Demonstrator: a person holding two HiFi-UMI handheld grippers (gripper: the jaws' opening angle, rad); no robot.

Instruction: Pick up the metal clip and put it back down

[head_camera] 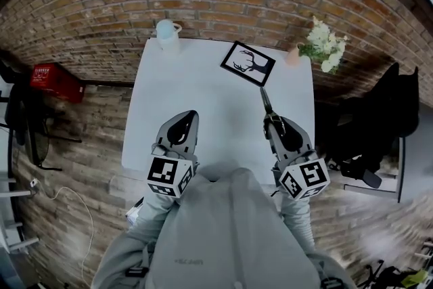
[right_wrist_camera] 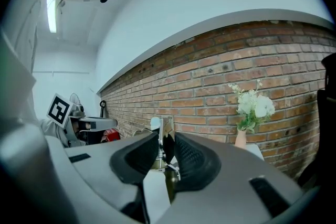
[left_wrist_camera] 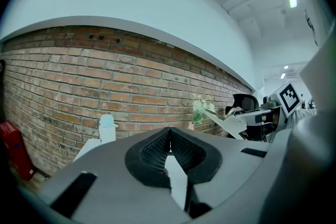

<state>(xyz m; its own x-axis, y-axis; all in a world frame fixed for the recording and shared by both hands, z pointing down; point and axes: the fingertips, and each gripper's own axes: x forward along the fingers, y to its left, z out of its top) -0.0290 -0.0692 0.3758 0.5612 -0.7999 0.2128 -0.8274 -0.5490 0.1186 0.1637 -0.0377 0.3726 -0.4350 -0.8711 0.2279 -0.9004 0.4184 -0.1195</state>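
Note:
My right gripper (head_camera: pixel 269 120) is shut on the metal clip (head_camera: pixel 265 100), a slim silver clip that sticks out forward past the fingertips, above the right half of the white table (head_camera: pixel 203 98). In the right gripper view the clip (right_wrist_camera: pixel 164 136) stands upright, pinched between the black pads. My left gripper (head_camera: pixel 189 116) hovers over the table's near left part, apart from the clip. Its pads (left_wrist_camera: pixel 157 152) meet at the tips with nothing between them.
A framed deer picture (head_camera: pixel 247 63) lies at the back right of the table. A vase of white flowers (head_camera: pixel 325 44) stands at the far right corner, a pale jug (head_camera: pixel 167 34) at the far left. Brick wall behind, red box (head_camera: pixel 55 81) left, black chair (head_camera: pixel 396 112) right.

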